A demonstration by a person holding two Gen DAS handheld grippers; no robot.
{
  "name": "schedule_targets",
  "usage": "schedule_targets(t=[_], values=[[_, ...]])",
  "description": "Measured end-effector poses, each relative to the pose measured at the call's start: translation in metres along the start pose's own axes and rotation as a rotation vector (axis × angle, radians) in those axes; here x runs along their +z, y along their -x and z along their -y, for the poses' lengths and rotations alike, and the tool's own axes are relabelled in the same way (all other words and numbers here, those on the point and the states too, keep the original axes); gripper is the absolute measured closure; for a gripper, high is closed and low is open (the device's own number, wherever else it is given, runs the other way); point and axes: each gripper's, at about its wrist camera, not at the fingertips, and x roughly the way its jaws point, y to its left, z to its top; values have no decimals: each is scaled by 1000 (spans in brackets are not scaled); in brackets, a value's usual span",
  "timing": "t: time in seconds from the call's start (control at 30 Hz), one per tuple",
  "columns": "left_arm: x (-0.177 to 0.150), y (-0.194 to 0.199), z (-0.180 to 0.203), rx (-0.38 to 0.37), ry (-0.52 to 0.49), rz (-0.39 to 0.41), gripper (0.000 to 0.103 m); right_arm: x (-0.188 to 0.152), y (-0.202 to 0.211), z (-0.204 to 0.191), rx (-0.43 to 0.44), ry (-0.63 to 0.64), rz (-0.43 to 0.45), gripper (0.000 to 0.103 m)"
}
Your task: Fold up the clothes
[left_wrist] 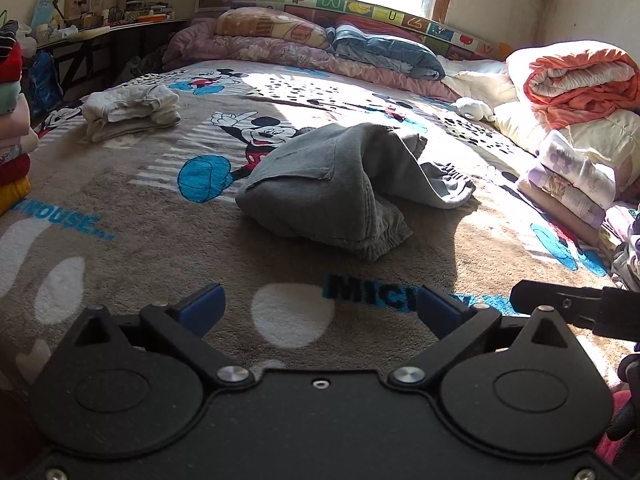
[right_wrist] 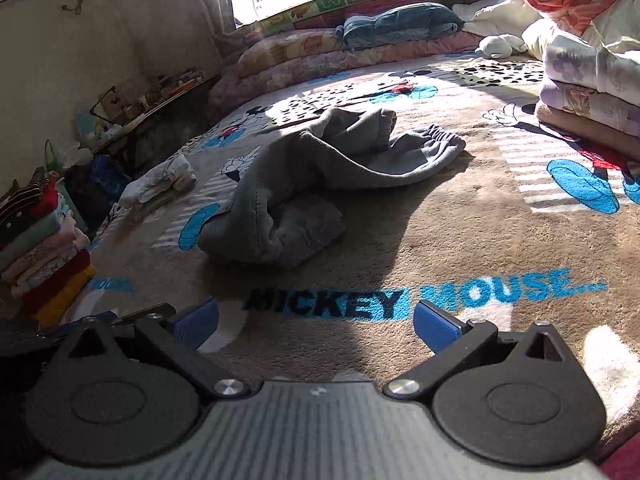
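Grey fleece trousers (left_wrist: pixel 340 184) lie crumpled mid-bed on the cartoon-print blanket (left_wrist: pixel 120 208), unfolded. Left hand-held gripper (left_wrist: pixel 320 312) and right hand-held gripper (right_wrist: pixel 316 320) hover short of them, both released, likely poised to grasp.

A brown plush cartoon-mouse blanket (left_wrist: pixel 120 208) covers the bed, rolled orange-and-cream quilts (left_wrist: pixel 580 80) sit at its right, and a cluttered dark side table (left_wrist: pixel 100 40) stands far left.

Fleecy grey garment (left_wrist: pixel 332 184) (matt cloth).

Crumpled grey sweatpants (left_wrist: pixel 340 184) lie heaped mid-bed, elastic cuffs showing.
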Motion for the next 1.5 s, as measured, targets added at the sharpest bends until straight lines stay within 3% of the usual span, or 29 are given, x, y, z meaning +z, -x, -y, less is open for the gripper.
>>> schedule_targets(t=[0.13, 0.43, 0.8, 1.17, 1.5], values=[[-1, -4, 3, 11, -17, 43, 0, -1, -7, 10, 21, -14, 18, 0], [-3, -34, 7, 21, -29, -49, 0, -16, -31, 45, 76, -40, 93, 0], [-6, -61, 16, 14, -29, -72, 1, 0, -67, 90, 208, -171, 53, 0], [23, -80, 22, 19, -39, -6, 1, 23, -110, 132, 277, -304, 37, 0], [78, -114, 31, 43, -153, 38, 1, 50, -138, 139, 360, -295, 21, 0]])
